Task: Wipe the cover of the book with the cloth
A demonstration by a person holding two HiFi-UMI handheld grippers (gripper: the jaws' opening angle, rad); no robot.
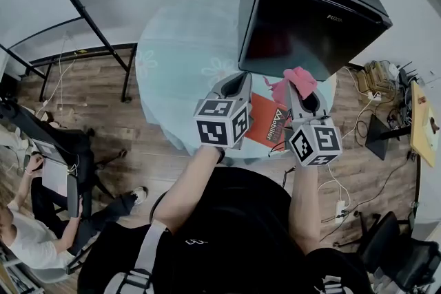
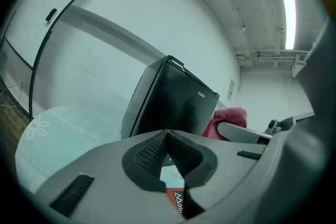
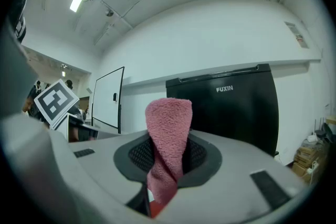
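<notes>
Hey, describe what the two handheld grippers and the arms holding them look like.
The left gripper and right gripper have smooth grey tapered tongs lined with black textured pads. Each carries a white cube printed with black square markers. The person wears a black top with a grey strap; the forearms are unsleeved.

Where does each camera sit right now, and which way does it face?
Head view: on the person's head, looking steeply down at table, book and fridge; shows forearms, left hand-held gripper and right hand-held gripper.
Left gripper view: on that gripper, facing the fridge past its shut, empty jaws; the cloth shows right.
Right gripper view: on that gripper, facing the fridge past jaws shut on the cloth; the left one's marker cube shows.
Shared: all see fridge and cloth.
</notes>
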